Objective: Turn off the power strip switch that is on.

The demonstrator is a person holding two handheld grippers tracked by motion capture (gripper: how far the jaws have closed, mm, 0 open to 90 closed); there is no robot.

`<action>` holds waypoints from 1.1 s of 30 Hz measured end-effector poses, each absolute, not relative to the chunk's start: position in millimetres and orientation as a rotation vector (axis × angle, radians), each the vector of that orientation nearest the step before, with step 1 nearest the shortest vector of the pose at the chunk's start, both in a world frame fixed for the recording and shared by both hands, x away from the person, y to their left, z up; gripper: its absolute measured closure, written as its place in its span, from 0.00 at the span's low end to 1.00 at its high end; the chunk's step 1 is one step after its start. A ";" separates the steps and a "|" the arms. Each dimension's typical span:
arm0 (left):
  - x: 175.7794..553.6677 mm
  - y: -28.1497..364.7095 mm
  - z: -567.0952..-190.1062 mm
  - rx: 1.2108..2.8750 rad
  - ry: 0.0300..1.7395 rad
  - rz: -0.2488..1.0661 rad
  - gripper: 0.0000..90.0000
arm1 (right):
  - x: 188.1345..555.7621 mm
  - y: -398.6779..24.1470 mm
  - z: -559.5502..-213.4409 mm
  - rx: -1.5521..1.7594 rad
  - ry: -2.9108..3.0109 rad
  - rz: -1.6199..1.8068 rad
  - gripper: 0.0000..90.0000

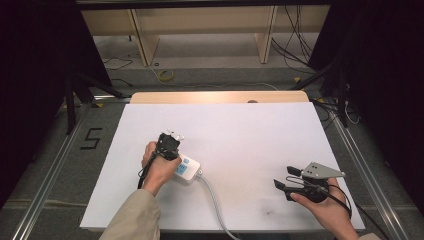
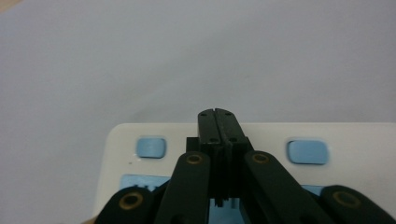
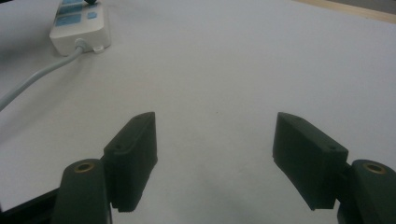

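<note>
A white power strip [image 1: 188, 170] with light blue buttons lies left of centre on the white table top [image 1: 250, 130]. Its grey cable [image 1: 212, 197] runs off toward the front edge. A hand holds my left gripper [image 1: 169, 142] over the strip's far end, jaws shut with nothing between them. In the left gripper view the closed tips [image 2: 217, 115] point across the strip's top [image 2: 355, 140], between two blue buttons [image 2: 151, 147]; whether they touch it I cannot tell. My right gripper [image 1: 283, 177] rests at the front right, open and empty [image 3: 215, 140], facing the strip [image 3: 79, 30].
The table's wooden far edge [image 1: 220, 96] shows beyond the white sheet. Past it are the floor, loose cables [image 1: 165, 75] and a wooden frame [image 1: 142, 40]. Metal rails run along both sides of the table.
</note>
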State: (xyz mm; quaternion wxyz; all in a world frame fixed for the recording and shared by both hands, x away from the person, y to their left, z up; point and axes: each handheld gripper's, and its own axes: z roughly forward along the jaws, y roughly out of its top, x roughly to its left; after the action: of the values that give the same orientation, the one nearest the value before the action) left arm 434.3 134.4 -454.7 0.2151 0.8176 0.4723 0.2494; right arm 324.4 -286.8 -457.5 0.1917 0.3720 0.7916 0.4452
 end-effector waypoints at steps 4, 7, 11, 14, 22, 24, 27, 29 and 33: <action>435.1 139.3 -454.5 2.239 1.315 0.645 1.00 | 324.1 -289.0 -458.0 1.050 2.223 1.250 0.35; 434.7 138.2 -454.4 2.250 1.310 0.657 1.00 | 324.8 -288.3 -458.1 1.053 2.224 1.250 0.35; 435.3 142.8 -454.2 2.214 1.329 0.612 1.00 | 324.8 -286.2 -457.7 1.044 2.227 1.248 0.35; 435.2 143.2 -453.3 2.197 1.335 0.579 1.00 | 325.1 -286.3 -458.1 1.043 2.230 1.245 0.35; 434.9 140.5 -453.3 2.217 1.321 0.599 1.00 | 324.8 -287.1 -458.1 1.045 2.229 1.250 0.35; 434.8 139.9 -453.2 2.225 1.314 0.606 1.00 | 324.9 -286.9 -458.2 1.045 2.229 1.248 0.35; 434.9 139.8 -452.9 2.216 1.313 0.582 1.00 | 325.0 -286.6 -458.3 1.042 2.230 1.247 0.35; 435.1 138.7 -452.8 2.214 1.323 0.583 1.00 | 325.0 -286.5 -458.4 1.042 2.232 1.245 0.35; 435.6 138.0 -451.9 2.234 1.319 0.583 1.00 | 324.1 -286.5 -458.0 1.048 2.231 1.244 0.35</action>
State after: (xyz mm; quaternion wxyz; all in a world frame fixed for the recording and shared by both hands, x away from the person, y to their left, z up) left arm 435.6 138.0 -451.9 0.2390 0.8158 0.4816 0.2131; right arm 324.1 -286.5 -458.0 0.1889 0.3726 0.7935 0.4425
